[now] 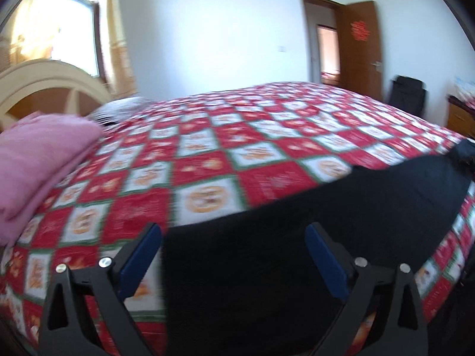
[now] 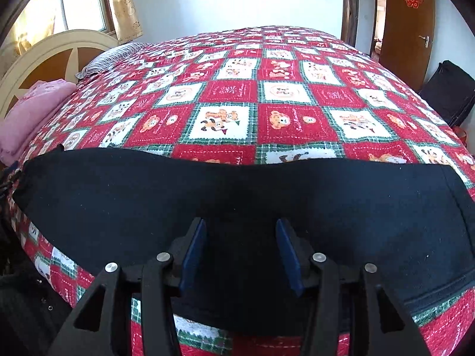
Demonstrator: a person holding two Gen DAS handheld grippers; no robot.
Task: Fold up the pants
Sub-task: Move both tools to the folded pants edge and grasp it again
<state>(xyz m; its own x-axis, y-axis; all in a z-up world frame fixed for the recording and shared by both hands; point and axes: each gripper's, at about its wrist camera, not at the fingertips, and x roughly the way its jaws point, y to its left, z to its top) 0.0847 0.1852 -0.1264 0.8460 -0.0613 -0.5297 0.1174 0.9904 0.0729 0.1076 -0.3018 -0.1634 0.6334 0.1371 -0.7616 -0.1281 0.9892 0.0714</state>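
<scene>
Black pants (image 2: 237, 195) lie flat across the near edge of the bed, spread left to right. They also show in the left wrist view (image 1: 297, 222), which is blurred. My left gripper (image 1: 234, 234) is open wide and empty, low over the left end of the pants. My right gripper (image 2: 241, 228) is open and empty, just above the middle of the pants. Blue pads (image 2: 194, 255) line the fingers.
The bed has a red, white and green checked quilt (image 2: 225, 89). A folded pink garment (image 2: 35, 109) and a striped pillow (image 2: 109, 57) lie by the cream headboard (image 2: 53, 44) at the left. A black bag (image 2: 451, 92) and an open wooden door (image 2: 406, 14) are at the right.
</scene>
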